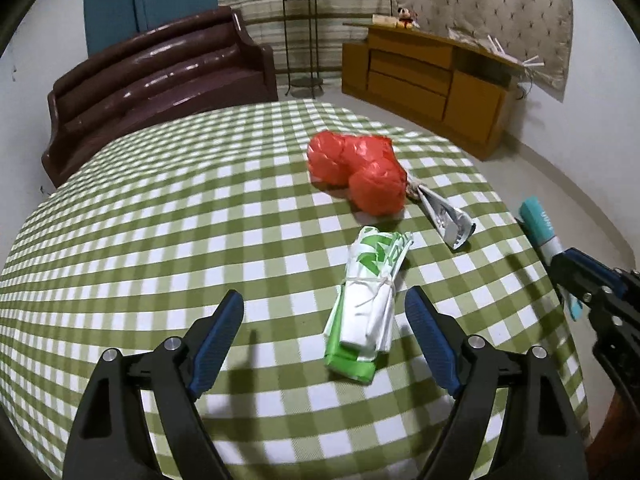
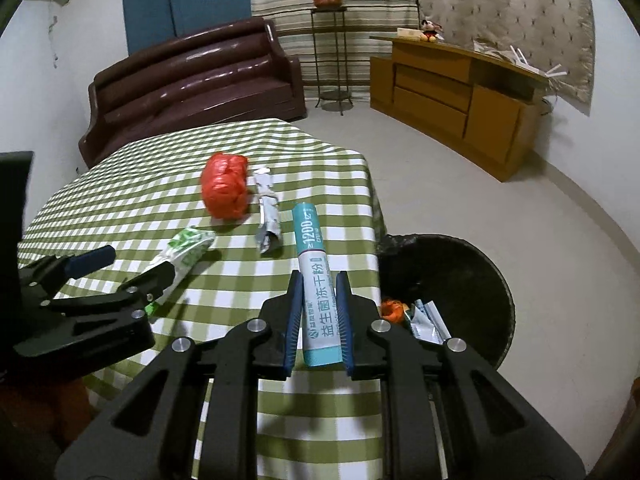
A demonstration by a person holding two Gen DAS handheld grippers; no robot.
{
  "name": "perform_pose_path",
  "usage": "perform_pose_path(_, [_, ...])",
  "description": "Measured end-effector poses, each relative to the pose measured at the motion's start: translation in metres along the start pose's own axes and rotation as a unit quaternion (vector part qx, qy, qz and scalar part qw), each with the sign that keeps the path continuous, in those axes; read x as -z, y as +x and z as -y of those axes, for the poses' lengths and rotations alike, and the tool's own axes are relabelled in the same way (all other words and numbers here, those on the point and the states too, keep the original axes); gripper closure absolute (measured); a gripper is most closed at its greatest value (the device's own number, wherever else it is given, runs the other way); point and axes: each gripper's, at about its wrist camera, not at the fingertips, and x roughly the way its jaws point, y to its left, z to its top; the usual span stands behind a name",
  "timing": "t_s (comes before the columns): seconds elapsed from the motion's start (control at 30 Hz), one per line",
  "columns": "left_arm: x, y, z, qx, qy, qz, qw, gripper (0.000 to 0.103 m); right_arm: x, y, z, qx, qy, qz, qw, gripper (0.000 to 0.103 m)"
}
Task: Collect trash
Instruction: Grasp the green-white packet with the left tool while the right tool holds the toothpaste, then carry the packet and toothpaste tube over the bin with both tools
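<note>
My right gripper (image 2: 318, 280) is shut on a teal and white sachet (image 2: 314, 264) and holds it above the table's right edge; the sachet also shows in the left wrist view (image 1: 538, 222). My left gripper (image 1: 328, 304) is open just above a folded green and white bag (image 1: 370, 300), which lies between its fingers. A crumpled red plastic bag (image 1: 356, 172) and a silver wrapper (image 1: 444, 216) lie farther back on the green checked tablecloth (image 1: 160, 220). A black bin (image 2: 452, 272) stands right of the table with trash inside.
A dark brown sofa (image 1: 160, 76) stands behind the table. A wooden cabinet (image 1: 432, 80) stands at the back right. A plant stand (image 1: 302, 40) is by the curtain. Bare floor lies right of the table.
</note>
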Motion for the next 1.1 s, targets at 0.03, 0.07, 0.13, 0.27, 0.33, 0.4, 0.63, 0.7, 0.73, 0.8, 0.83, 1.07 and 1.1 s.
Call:
perform_pose_path(0.03, [-0.001, 0.001, 0.000, 0.004, -0.002, 0.000, 1.0000, 0.023, 0.000, 0.001, 0.002, 0.000, 0.003, -0.001, 1.000, 0.086])
perform_pose_path(0.07, [-0.003, 0.001, 0.001, 0.005, -0.003, 0.002, 1.0000, 0.024, 0.002, 0.002, 0.004, 0.000, 0.005, -0.002, 1.000, 0.086])
perform_pose_path(0.13, [-0.006, 0.003, 0.003, 0.005, 0.004, 0.002, 1.0000, 0.035, 0.002, 0.003, 0.008, -0.001, 0.008, -0.003, 1.000, 0.086])
perform_pose_path(0.27, [-0.006, 0.012, 0.006, 0.033, 0.006, -0.020, 0.9992, 0.053, 0.001, 0.006, 0.010, -0.001, 0.012, -0.004, 1.000, 0.086])
perform_pose_path(0.33, [-0.005, 0.016, 0.006, 0.045, 0.004, -0.029, 0.9985, 0.063, 0.001, 0.006, 0.011, 0.000, 0.015, -0.004, 1.000, 0.086])
perform_pose_path(0.4, [-0.006, 0.019, 0.010, 0.047, 0.006, -0.026, 0.9985, 0.069, 0.000, 0.007, 0.014, 0.001, 0.017, -0.003, 1.000, 0.086])
perform_pose_path(0.63, [-0.002, 0.009, 0.015, 0.051, 0.005, -0.006, 0.9987, 0.071, 0.001, 0.004, 0.018, 0.006, 0.022, 0.004, 1.000, 0.086])
perform_pose_path(0.7, [-0.001, 0.002, 0.015, 0.051, 0.004, 0.003, 0.9987, 0.071, 0.000, 0.002, 0.021, 0.009, 0.025, 0.007, 1.000, 0.086])
perform_pose_path(0.73, [-0.001, -0.001, 0.016, 0.051, 0.004, 0.008, 0.9987, 0.071, -0.001, 0.001, 0.023, 0.011, 0.027, 0.009, 1.000, 0.086])
perform_pose_path(0.8, [-0.004, -0.009, 0.019, 0.053, 0.005, 0.021, 0.9984, 0.071, -0.001, -0.001, 0.026, 0.014, 0.029, 0.012, 0.999, 0.086])
perform_pose_path(0.83, [-0.005, -0.014, 0.022, 0.054, 0.006, 0.029, 0.9981, 0.071, -0.001, -0.002, 0.028, 0.017, 0.031, 0.015, 0.999, 0.086])
perform_pose_path(1.07, [-0.018, -0.023, 0.048, 0.065, 0.015, 0.053, 0.9963, 0.071, -0.005, -0.009, 0.045, 0.036, 0.045, 0.027, 0.998, 0.086])
perform_pose_path(1.1, [-0.020, -0.021, 0.052, 0.068, 0.016, 0.054, 0.9961, 0.071, -0.005, -0.010, 0.048, 0.039, 0.048, 0.029, 0.998, 0.086])
